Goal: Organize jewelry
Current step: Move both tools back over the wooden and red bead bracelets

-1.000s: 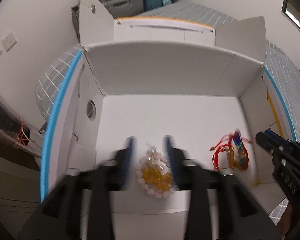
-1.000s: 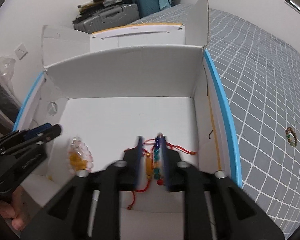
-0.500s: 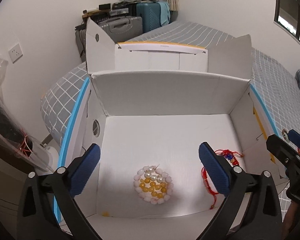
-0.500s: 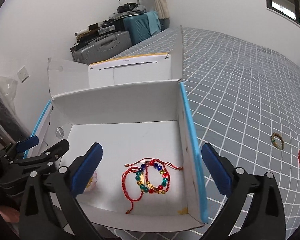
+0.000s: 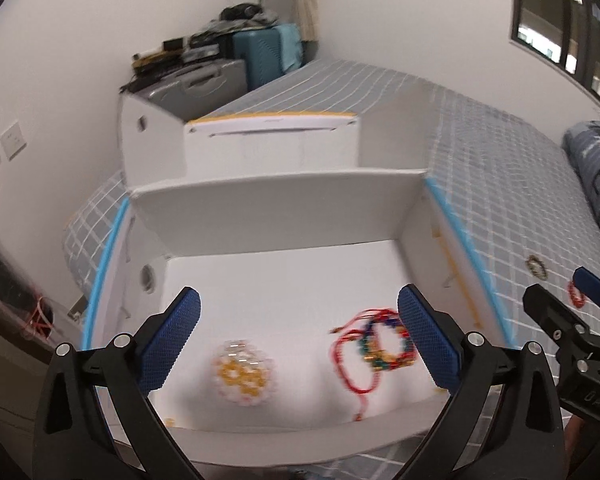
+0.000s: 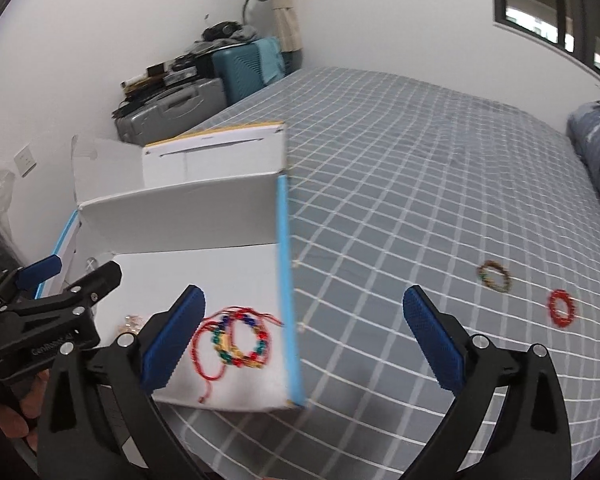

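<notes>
Now we are seeing the grid-patterned bed [image 6: 420, 184] carrying the white box [image 5: 284, 216], both our left claw [image 5: 298, 336] and right claw [image 6: 306, 336] gaping wide, holding nothing; inside are lying red cord bracelets [image 5: 374, 350] beside a pale bead bracelet [image 5: 242, 376], while two bracelets [image 6: 494, 276] are waiting outside.

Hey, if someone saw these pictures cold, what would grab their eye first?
Probably the white box on the checked bed, with a red cord bracelet tangle and a yellow-and-white bead cluster lying inside. Next, two loose bracelets on the bed right of the box: a dark one and a red one.
</notes>
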`<state>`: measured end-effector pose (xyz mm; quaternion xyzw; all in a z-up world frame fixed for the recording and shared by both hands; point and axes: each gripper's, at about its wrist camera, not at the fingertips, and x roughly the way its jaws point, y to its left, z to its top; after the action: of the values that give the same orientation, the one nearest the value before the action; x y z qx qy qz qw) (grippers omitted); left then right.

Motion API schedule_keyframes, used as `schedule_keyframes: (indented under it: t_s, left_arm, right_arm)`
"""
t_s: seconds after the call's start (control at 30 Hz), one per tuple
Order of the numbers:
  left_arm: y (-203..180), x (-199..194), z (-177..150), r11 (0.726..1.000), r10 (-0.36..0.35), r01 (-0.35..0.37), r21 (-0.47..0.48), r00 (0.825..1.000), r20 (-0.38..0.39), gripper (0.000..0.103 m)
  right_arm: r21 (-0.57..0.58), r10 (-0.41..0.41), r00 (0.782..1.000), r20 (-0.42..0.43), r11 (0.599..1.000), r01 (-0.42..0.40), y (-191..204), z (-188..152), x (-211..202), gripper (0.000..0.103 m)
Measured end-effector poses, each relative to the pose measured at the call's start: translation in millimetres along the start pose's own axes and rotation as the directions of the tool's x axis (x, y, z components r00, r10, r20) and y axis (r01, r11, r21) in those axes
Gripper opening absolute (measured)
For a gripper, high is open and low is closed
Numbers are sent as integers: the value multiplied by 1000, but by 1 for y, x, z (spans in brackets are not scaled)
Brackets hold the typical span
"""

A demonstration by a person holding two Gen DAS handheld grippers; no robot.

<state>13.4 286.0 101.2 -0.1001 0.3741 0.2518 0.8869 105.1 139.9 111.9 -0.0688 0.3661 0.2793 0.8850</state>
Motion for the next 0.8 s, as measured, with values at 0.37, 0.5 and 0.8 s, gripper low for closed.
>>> schedule_keyframes:
  t_s: [0.37,0.5,0.8]
  left_arm:
    - [-98,-20,4,989,-100,95,113,994,40,97]
    - [-139,-19,2,979,-131,124,161,991,28,97]
    - [-242,11,20,957,-187,193,216,981,-47,97]
  right_arm:
    - [101,-142,989,35,985,138,-97,-17,-48,95]
    - [144,-193,980,38,972,186,-136,-23,-61,95]
    - [213,-315,949,-24,926,313,-225,-31,-59,95]
